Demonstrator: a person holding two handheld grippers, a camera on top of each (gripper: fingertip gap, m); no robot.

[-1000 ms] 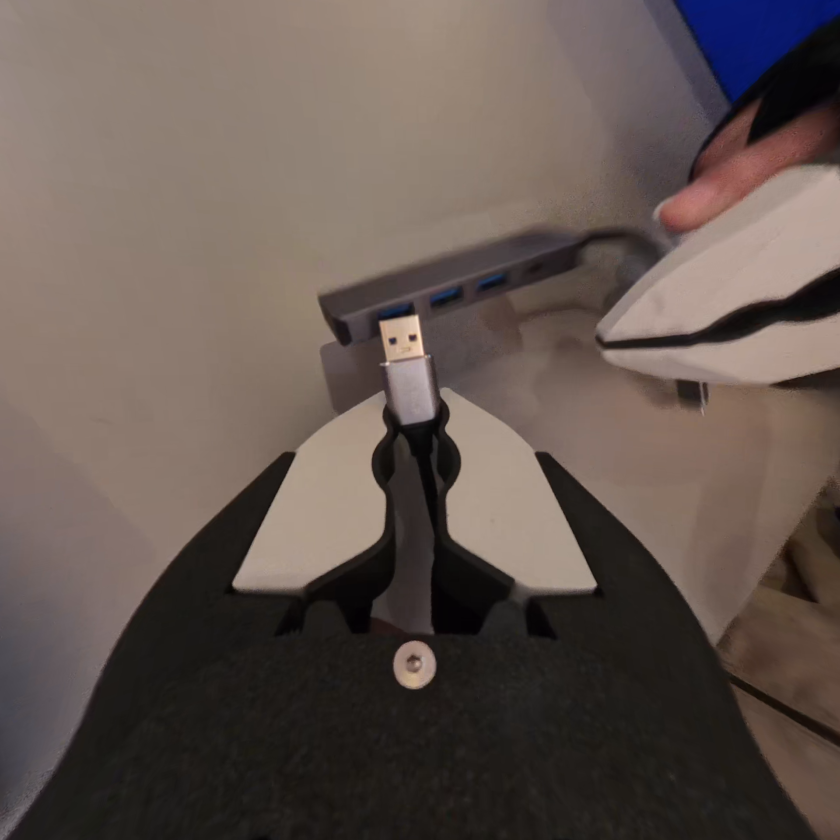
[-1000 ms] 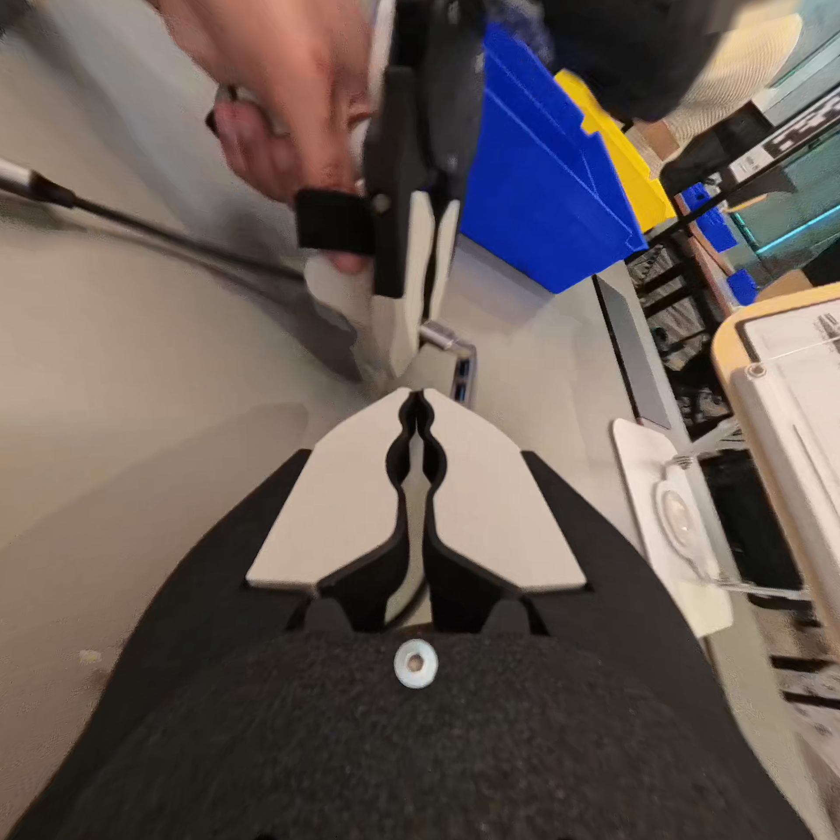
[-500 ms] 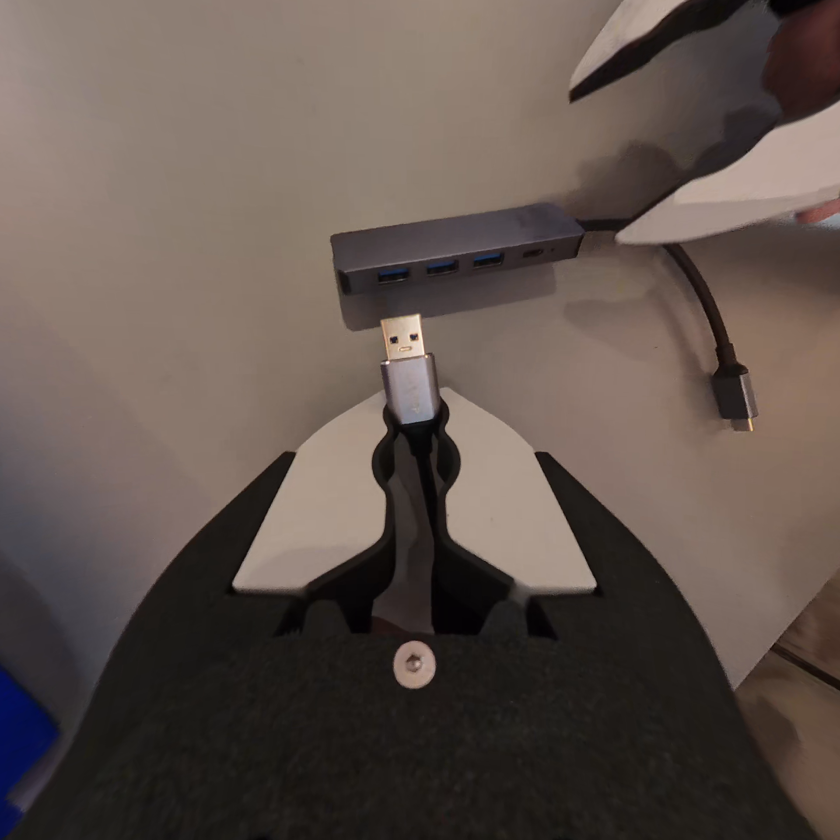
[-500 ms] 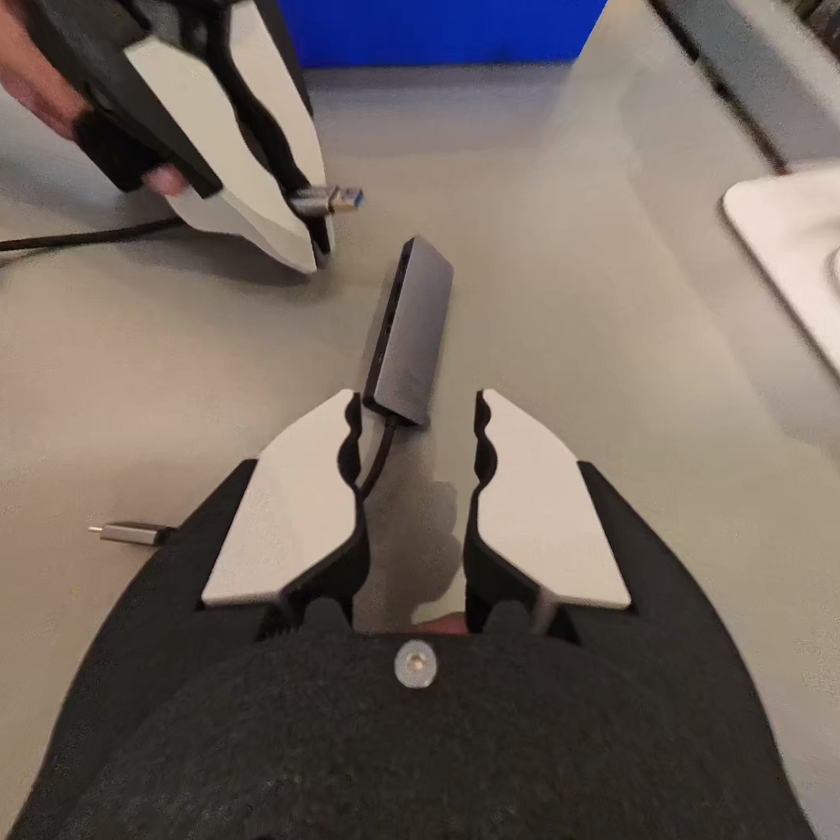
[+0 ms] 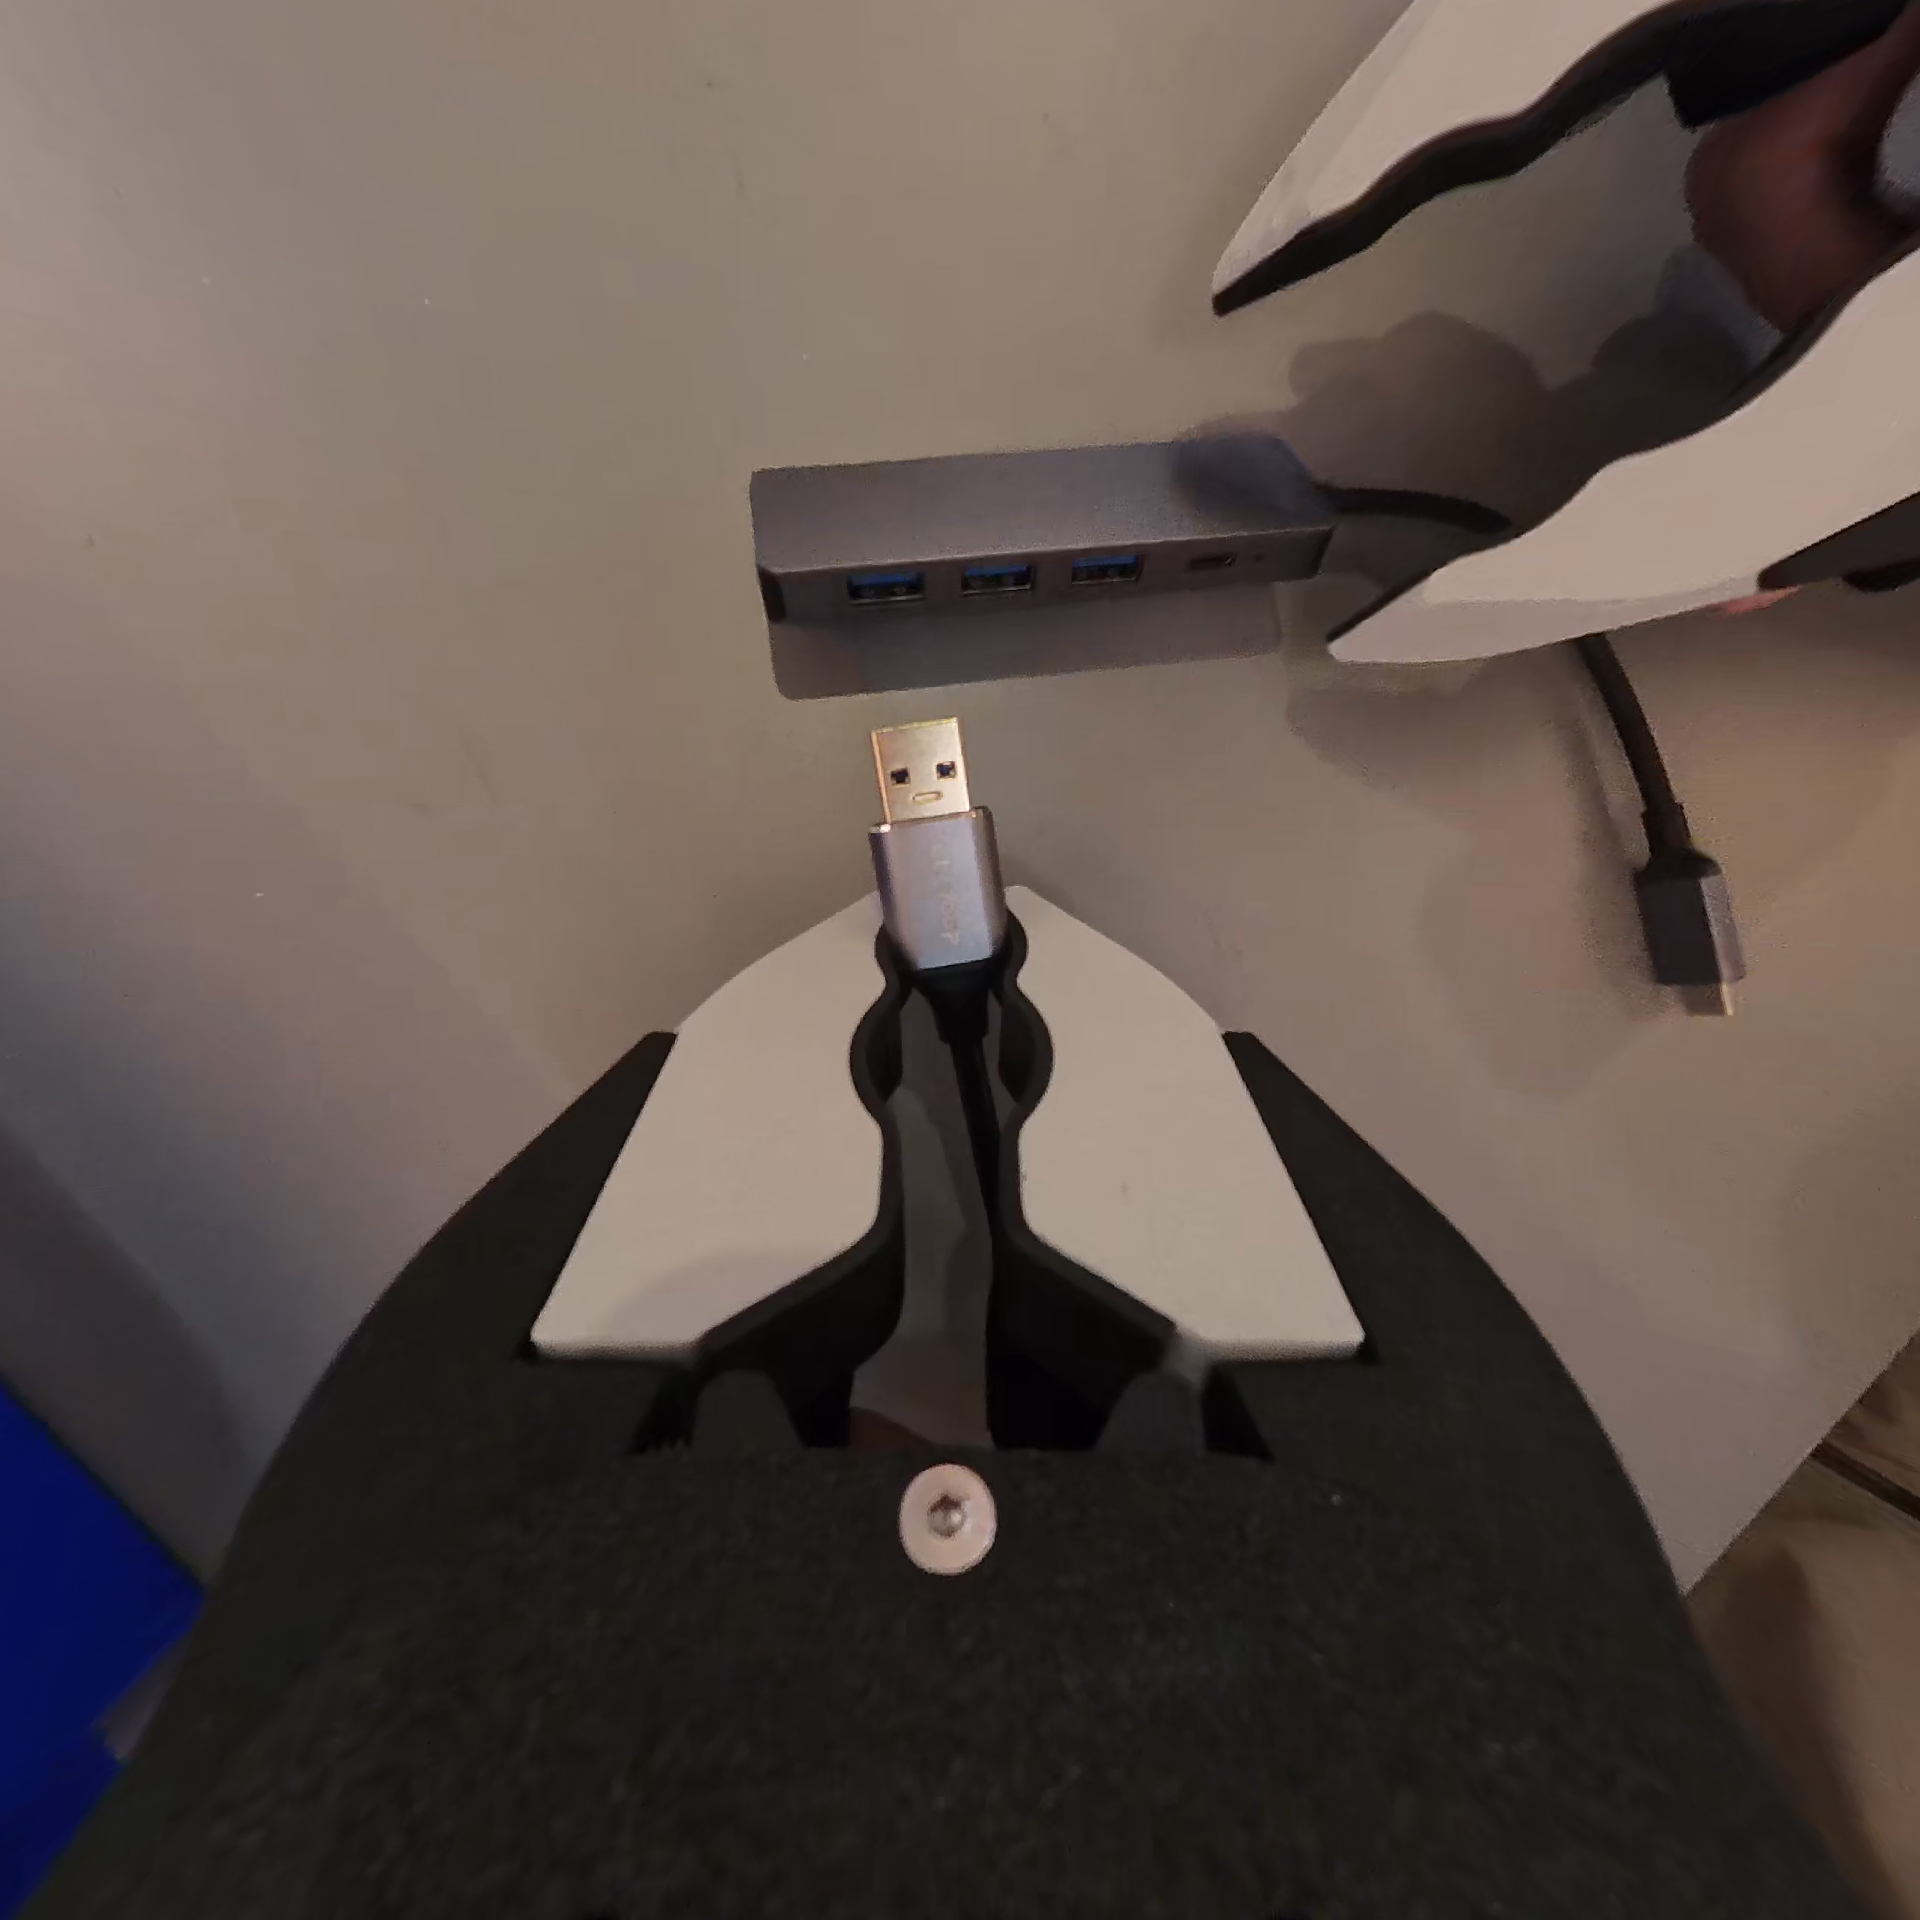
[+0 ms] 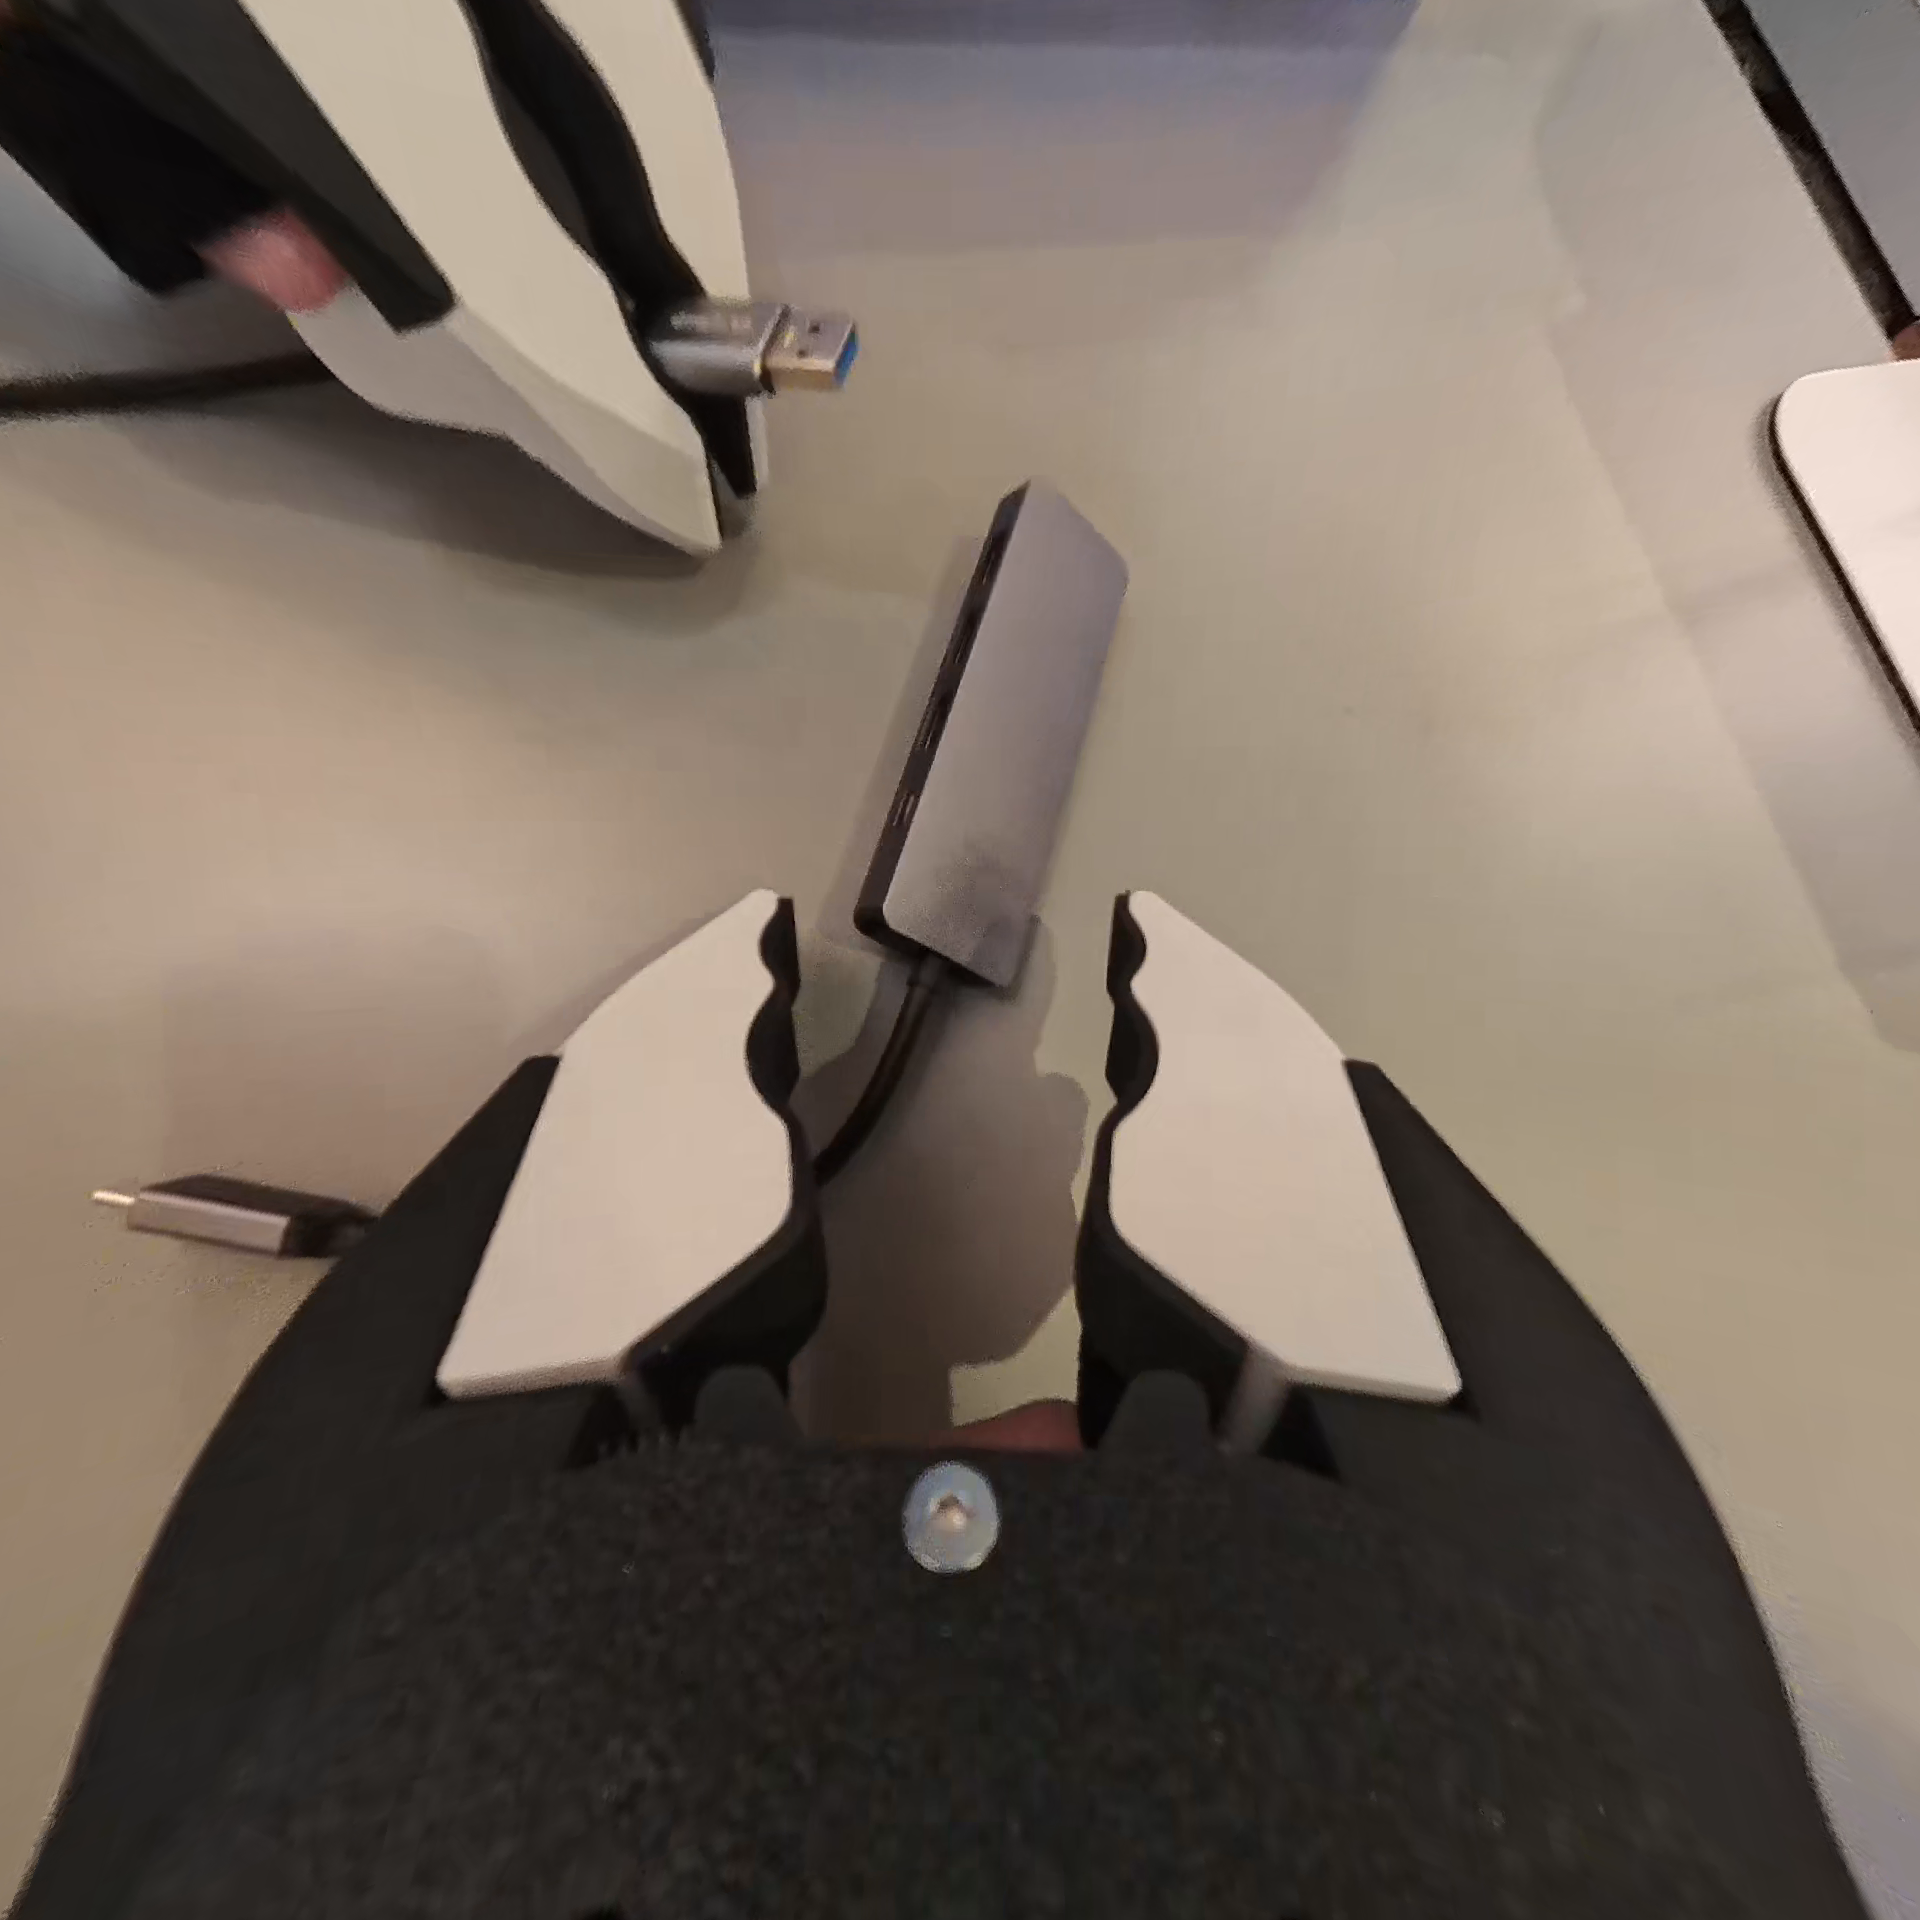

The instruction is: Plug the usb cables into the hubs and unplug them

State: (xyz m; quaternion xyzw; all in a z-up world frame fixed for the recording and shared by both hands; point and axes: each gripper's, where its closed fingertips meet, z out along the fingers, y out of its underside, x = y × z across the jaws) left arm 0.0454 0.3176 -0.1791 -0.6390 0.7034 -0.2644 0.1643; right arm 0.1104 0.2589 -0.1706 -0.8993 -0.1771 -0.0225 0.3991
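Note:
A grey USB hub (image 5: 1039, 525) lies flat on the pale table, its three blue ports facing my left gripper; it also shows in the right wrist view (image 6: 997, 727). My left gripper (image 5: 951, 914) is shut on a USB-A plug (image 5: 928, 821) with a grey metal shell, held a short way in front of the hub's left port, not touching. In the right wrist view the left gripper (image 6: 727, 457) holds the plug (image 6: 758, 348). My right gripper (image 6: 951, 914) is open and empty, its fingers either side of the hub's cable end, apart from it; it also shows in the left wrist view (image 5: 1288, 457).
The hub's own black cable ends in a loose USB-C plug (image 5: 1688, 935) on the table, also in the right wrist view (image 6: 218, 1216). A white rounded object (image 6: 1860, 520) lies at the right. A blue bin (image 5: 62, 1621) sits at the lower left. The table edge (image 5: 1558, 1403) runs close on the right. The gap from one gripper's tips to the other's is roughly 9 cm.
The right gripper has let go of the hub, opened and pulled back behind its cable end. The hub now lies still on the table. The left gripper keeps the plug just short of the ports.

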